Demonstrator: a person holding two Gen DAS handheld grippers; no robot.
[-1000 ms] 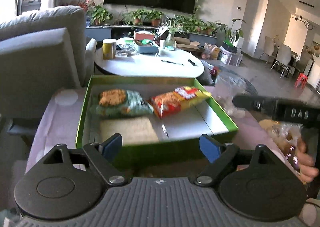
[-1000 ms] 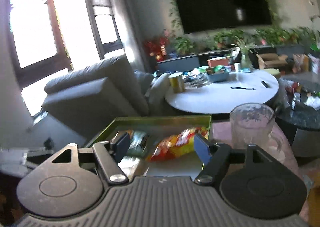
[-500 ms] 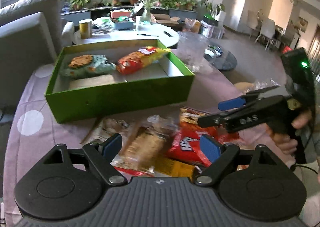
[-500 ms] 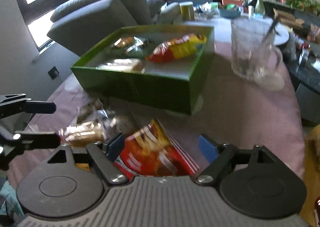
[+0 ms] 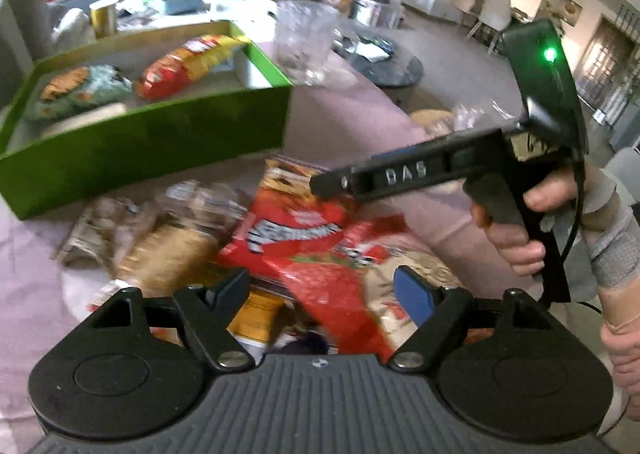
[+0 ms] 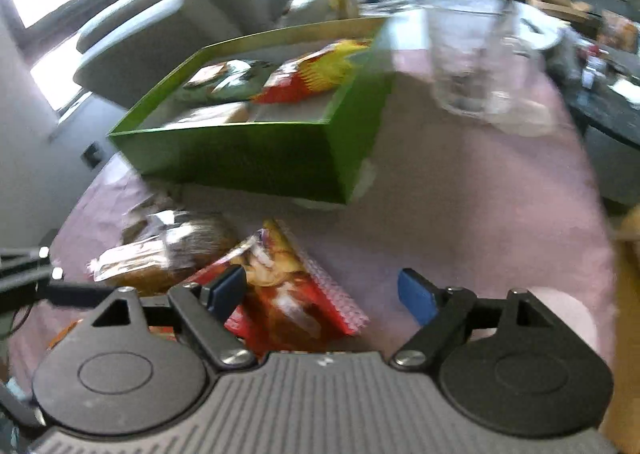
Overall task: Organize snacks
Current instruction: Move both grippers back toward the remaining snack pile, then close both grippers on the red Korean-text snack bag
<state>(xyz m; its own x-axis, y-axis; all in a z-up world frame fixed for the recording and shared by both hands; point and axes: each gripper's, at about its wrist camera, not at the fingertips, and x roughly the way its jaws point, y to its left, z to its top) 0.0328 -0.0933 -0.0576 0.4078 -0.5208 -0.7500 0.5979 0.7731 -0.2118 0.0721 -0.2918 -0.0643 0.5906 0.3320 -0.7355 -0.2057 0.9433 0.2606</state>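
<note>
Motion blur smears the snack packets (image 5: 192, 230) below the green box (image 5: 152, 142), their labels unreadable; the glass jug (image 6: 476, 54) is blurred; the left tool (image 6: 24, 278) is cut off by the edge

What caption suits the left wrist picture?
Open left gripper above loose snack packets, right gripper alongside, green box behind.
</note>
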